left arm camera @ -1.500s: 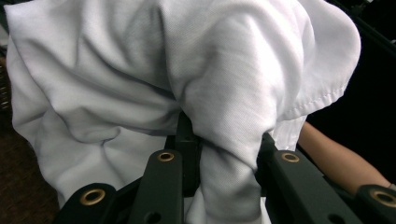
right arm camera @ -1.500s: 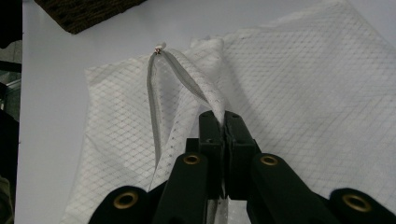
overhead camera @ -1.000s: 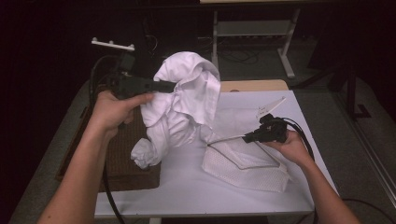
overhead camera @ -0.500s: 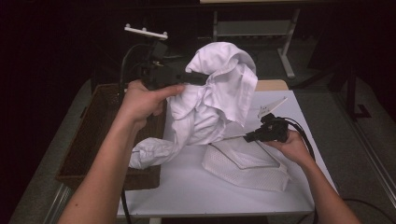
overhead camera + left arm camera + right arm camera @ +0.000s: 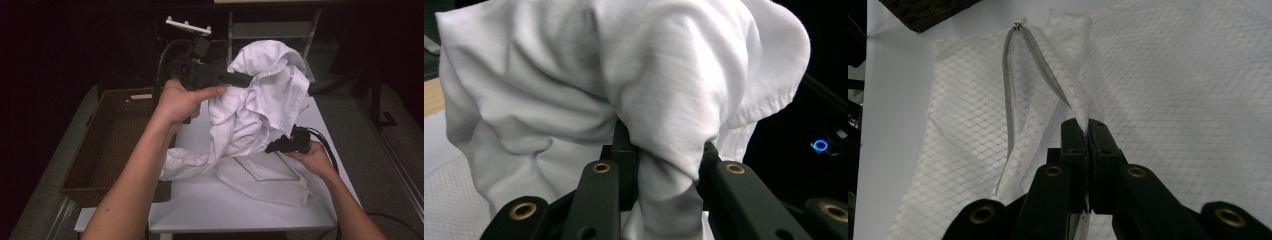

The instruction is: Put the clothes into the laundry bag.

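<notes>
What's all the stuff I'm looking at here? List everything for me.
white garment: one, white, lifted above the table, bunched in the left gripper
mesh laundry bag: one, white, flat on the table, zip edge pinched by the right gripper
wicker basket: one, brown, left of the table
table: one, white top
left gripper: one, black, raised, shut on garment
right gripper: one, black, low over the bag

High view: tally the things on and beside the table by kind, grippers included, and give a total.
White garments: 1, the white shirt held up.
Mesh laundry bags: 1, the mesh bag flat on the table.
Baskets: 1, the wicker basket.
Grippers: 2, left gripper and right gripper.
Total: 5
</notes>
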The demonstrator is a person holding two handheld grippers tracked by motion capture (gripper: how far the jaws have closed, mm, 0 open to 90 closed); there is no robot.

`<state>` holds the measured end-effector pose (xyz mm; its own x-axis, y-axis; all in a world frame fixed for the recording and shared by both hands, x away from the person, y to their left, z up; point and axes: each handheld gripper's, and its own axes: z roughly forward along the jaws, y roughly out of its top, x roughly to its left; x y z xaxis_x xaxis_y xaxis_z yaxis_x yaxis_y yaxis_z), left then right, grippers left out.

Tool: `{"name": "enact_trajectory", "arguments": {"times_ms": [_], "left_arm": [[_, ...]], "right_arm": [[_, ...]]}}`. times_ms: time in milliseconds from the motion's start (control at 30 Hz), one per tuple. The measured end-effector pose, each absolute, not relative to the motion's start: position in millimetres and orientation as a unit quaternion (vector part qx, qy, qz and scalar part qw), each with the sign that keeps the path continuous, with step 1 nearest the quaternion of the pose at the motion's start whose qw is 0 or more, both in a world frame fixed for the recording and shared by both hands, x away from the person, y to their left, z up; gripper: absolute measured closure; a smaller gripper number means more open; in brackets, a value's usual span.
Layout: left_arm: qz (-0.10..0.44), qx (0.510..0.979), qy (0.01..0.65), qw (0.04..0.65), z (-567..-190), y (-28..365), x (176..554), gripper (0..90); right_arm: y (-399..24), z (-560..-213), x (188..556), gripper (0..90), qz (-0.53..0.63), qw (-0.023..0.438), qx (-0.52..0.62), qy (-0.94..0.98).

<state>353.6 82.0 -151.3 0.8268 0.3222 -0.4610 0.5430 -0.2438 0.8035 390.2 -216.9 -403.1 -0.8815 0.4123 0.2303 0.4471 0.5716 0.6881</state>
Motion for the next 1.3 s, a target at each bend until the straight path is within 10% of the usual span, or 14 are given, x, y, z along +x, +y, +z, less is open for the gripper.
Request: {"name": "enact_trajectory", "arguments": {"times_ms": [733, 1300], "left_arm": [[-0.101, 0.789, 0.272, 0.541, -157, 68, 348, 72.5], [-0.149, 0.81, 0.318, 0.47, -268, 131, 324, 72.4]], "right_arm": [[-220, -404, 392, 87.2, -0.39, 0.025, -0.254, -0.885], [-217, -388, 390, 87.3, -0.401, 0.011, -0.262, -0.878]]}}
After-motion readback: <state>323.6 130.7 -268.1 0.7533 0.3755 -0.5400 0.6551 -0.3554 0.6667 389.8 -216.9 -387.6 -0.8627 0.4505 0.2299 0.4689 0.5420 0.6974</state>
